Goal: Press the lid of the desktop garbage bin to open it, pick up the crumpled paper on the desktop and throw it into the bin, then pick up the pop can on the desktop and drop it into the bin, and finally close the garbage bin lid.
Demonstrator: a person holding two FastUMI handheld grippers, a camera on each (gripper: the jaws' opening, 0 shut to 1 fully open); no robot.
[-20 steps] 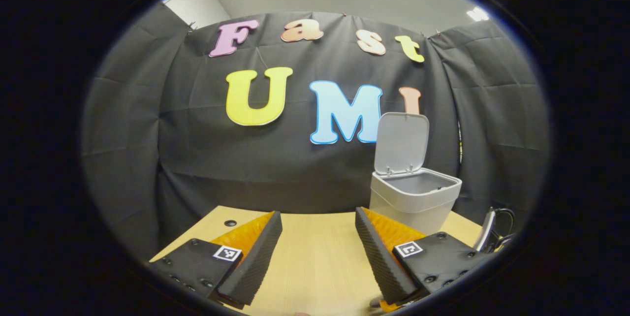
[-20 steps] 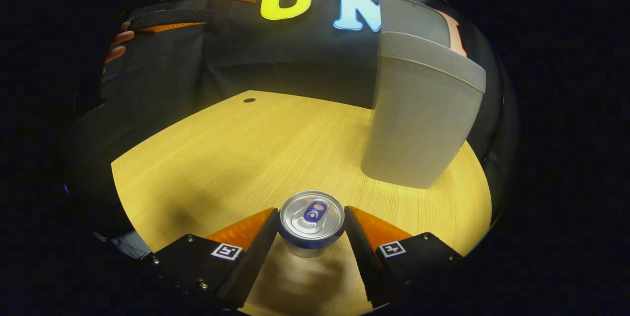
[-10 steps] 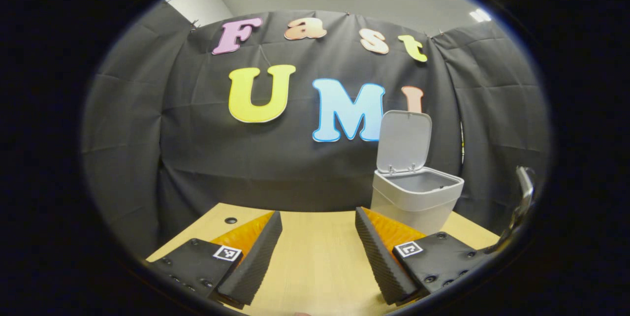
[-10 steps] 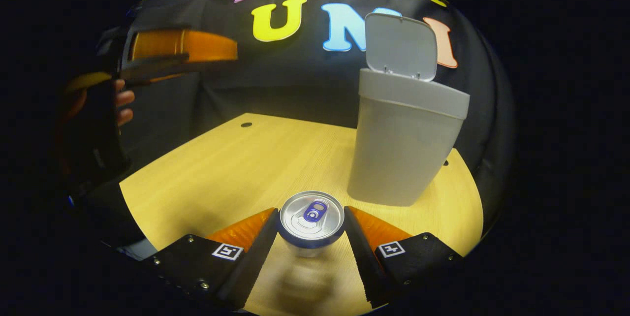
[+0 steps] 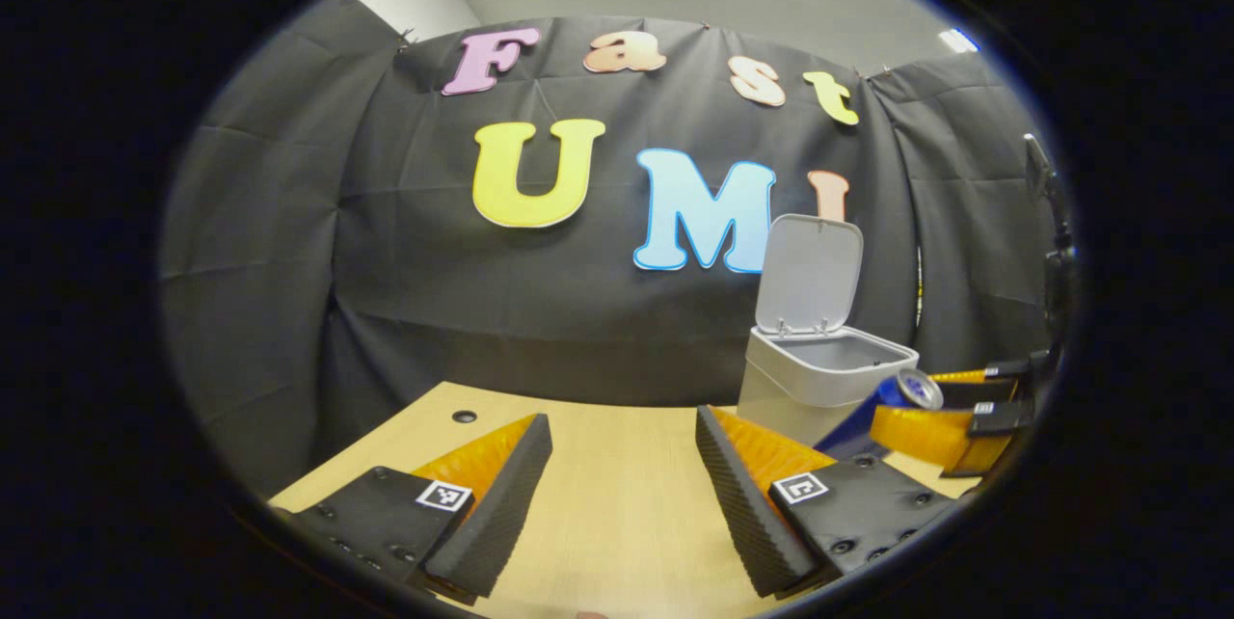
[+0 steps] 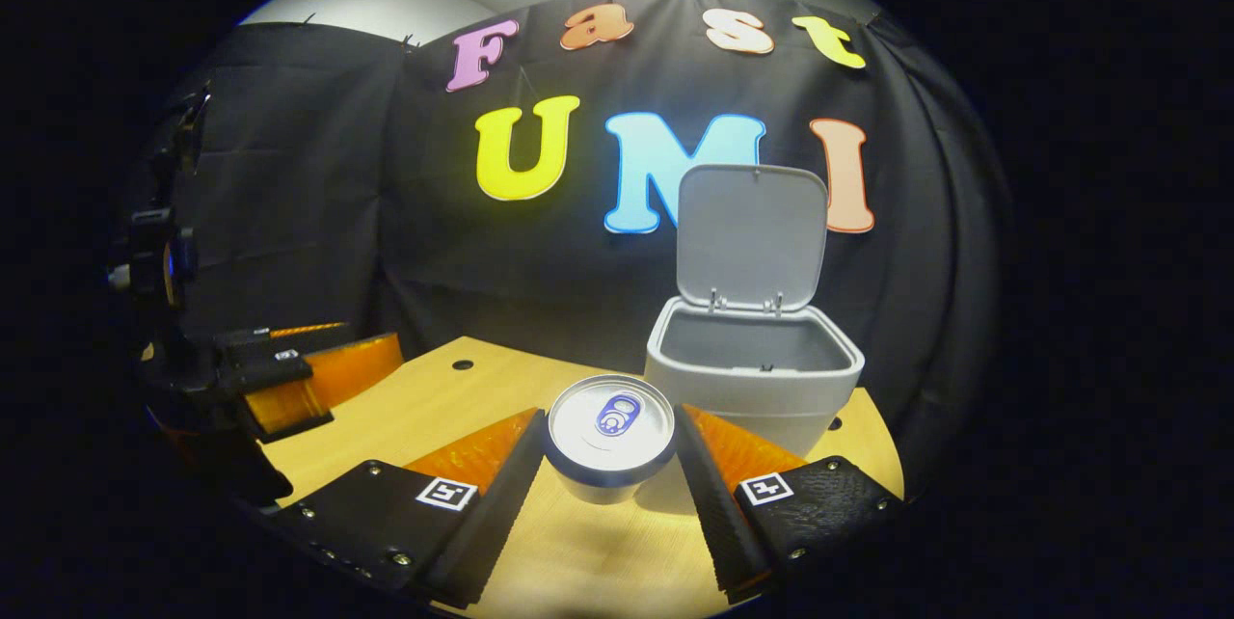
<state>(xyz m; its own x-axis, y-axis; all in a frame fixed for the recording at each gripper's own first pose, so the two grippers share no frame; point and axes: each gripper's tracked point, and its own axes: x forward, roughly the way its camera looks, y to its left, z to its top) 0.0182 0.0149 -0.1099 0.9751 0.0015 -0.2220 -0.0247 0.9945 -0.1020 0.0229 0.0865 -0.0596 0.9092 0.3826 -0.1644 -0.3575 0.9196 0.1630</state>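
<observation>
Right gripper (image 6: pixel 609 474) clamps can (image 6: pixel 610 436); bin (image 6: pixel 757 378) lid (image 6: pixel 752 235) up

Two cameras are facing the same booth wall.
Both are looking low over the light wooden table (image 5: pixel 617 503) toward the open grey plastic bin (image 6: pixel 754 378), the right view nearer.

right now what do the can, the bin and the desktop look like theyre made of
The pop can looks like metal, likely aluminium: a bright brushed silver top with a pull tab. The bin looks like matte grey plastic, with smooth moulded walls, and its hinged lid looks the same. The desktop looks like pale wood or wood-look laminate with fine straight grain lines; which one I cannot tell.
</observation>
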